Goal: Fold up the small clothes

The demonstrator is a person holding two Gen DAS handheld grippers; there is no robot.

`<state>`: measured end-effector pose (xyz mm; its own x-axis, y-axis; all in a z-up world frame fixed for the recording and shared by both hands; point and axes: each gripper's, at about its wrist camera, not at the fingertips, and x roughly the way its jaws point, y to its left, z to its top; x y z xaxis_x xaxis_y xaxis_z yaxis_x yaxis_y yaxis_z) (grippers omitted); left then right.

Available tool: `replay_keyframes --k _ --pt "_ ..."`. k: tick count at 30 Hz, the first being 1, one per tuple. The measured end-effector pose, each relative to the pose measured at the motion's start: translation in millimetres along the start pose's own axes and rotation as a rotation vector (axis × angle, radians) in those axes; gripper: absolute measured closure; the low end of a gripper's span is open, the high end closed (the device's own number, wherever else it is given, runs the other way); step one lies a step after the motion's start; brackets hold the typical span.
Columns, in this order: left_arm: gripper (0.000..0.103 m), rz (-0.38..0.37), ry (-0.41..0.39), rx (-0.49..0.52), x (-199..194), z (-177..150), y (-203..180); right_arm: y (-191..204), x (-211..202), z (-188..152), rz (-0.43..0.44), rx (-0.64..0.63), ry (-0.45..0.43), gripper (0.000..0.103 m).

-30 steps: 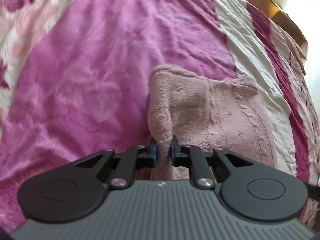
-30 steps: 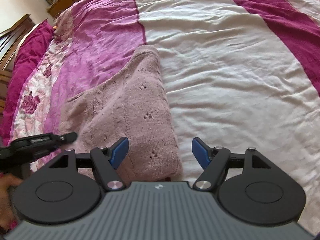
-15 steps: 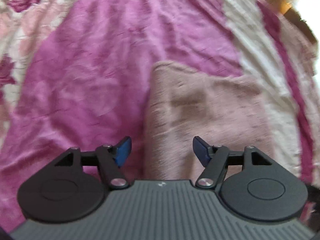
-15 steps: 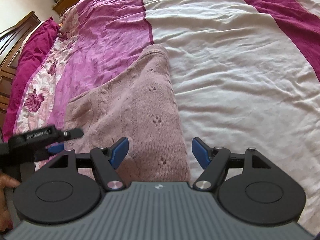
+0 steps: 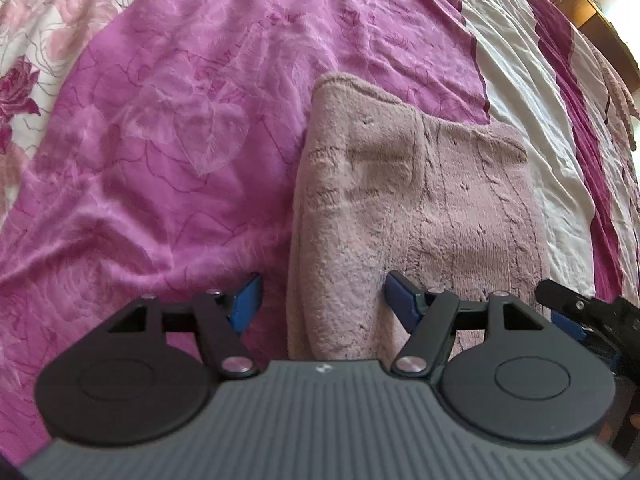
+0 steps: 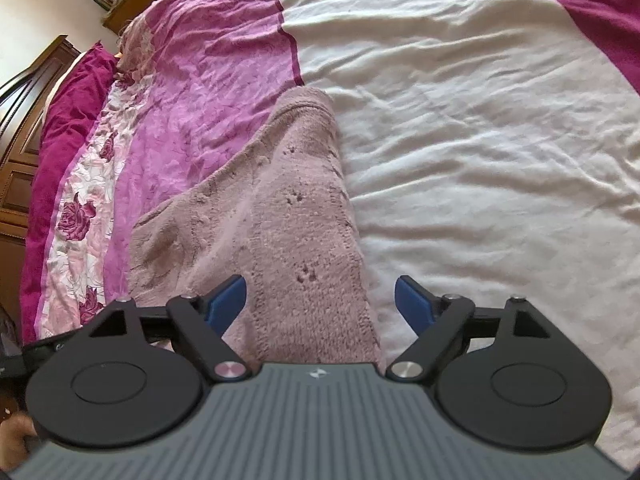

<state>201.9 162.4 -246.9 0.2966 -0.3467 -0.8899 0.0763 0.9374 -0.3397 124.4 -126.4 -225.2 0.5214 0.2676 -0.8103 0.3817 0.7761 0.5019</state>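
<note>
A dusty-pink knitted garment (image 5: 420, 216) lies folded on the bed, a narrower flap laid over its left side. My left gripper (image 5: 322, 300) is open and empty, its blue pads straddling the garment's near left edge. In the right wrist view the same garment (image 6: 296, 224) runs away from me along the seam between the purple and white stripes. My right gripper (image 6: 320, 300) is open and empty over the garment's near right edge. The right gripper also shows at the right edge of the left wrist view (image 5: 576, 312).
The bed cover has a purple stripe (image 5: 192, 120), a white stripe (image 6: 480, 120), dark magenta stripes and a rose-print band (image 6: 80, 220). A dark wooden headboard (image 6: 24, 92) and magenta pillow (image 6: 68, 128) lie at the left. A wooden bed edge (image 5: 580, 4) is at the far right.
My left gripper was shut on the garment's near edge a second ago; it has opened and let go, and the fabric now lies flat. The right gripper stayed open and moved slightly forward.
</note>
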Motion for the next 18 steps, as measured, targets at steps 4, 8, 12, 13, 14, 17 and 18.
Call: replay_keyframes --k 4,8,12,13,14,17,18 --pt "0.034 -0.021 0.013 -0.005 5 -2 1 -2 10 1 0.003 0.023 0.02 0.016" --pt "0.034 -0.032 0.019 -0.017 8 -2 4 1 19 0 -0.013 0.008 0.033 0.016" --pt "0.032 -0.046 0.028 -0.029 11 -1 8 6 28 0 -0.014 -0.009 0.051 0.016" --pt "0.031 -0.049 0.029 -0.03 12 -1 9 8 30 1 -0.013 -0.014 0.055 0.016" --pt "0.03 -0.055 0.031 -0.032 13 0 10 9 32 1 -0.01 -0.017 0.059 0.016" --pt "0.026 -0.077 0.038 -0.046 18 1 15 9 41 2 0.009 -0.015 0.08 0.016" --pt "0.026 -0.087 0.041 -0.053 19 1 17 9 44 3 0.018 -0.009 0.087 0.016"
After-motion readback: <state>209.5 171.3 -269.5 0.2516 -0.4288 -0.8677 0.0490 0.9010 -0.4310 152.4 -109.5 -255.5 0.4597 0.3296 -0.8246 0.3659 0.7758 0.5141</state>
